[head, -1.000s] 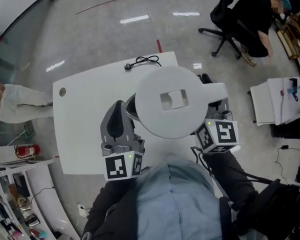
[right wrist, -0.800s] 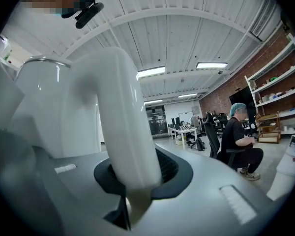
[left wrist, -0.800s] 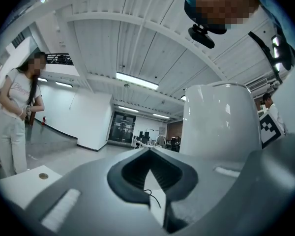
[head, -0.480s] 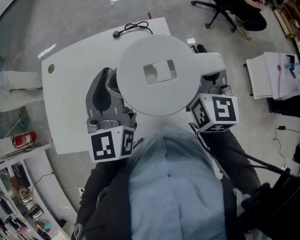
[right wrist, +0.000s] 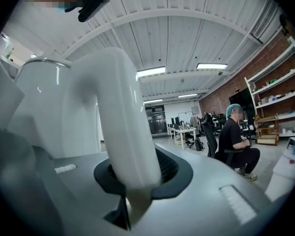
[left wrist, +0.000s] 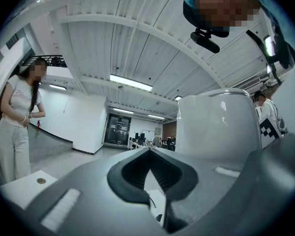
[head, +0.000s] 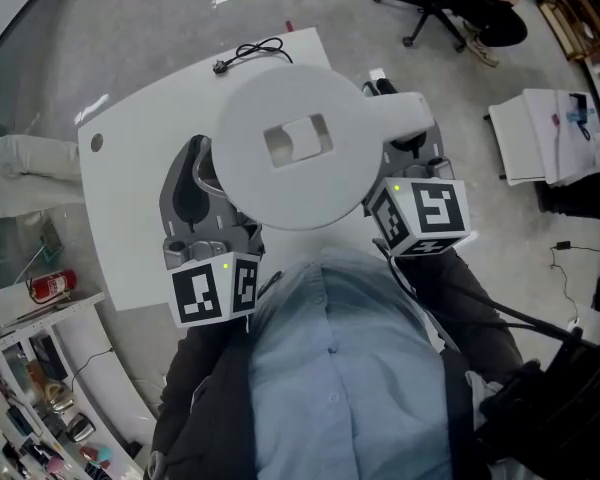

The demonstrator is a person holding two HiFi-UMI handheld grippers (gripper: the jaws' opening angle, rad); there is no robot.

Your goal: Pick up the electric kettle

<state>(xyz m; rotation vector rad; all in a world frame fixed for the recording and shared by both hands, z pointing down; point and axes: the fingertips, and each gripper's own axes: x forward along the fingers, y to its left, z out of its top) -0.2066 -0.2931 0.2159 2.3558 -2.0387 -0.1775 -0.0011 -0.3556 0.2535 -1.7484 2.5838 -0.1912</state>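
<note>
The white electric kettle (head: 290, 158) hangs high above the white table (head: 120, 228), and I look down on its round lid. Its handle (head: 405, 118) points right. My right gripper (head: 412, 156) is shut on that handle, which fills the hollow between its jaws in the right gripper view (right wrist: 120, 127). My left gripper (head: 193, 163) sits close beside the kettle's left side, tips together, holding nothing. The kettle body (left wrist: 216, 127) rises just right of its jaws in the left gripper view.
A black power cord (head: 248, 53) lies at the table's far edge. A seated person on an office chair (head: 480, 8) is at the far right, a white cabinet (head: 545, 138) at right. A person stands left of the table (head: 20, 173), near a fire extinguisher (head: 48, 286).
The kettle and both grippers have shifted left and up in the head view, with the right gripper still on the handle. The table has slid left in the picture.
</note>
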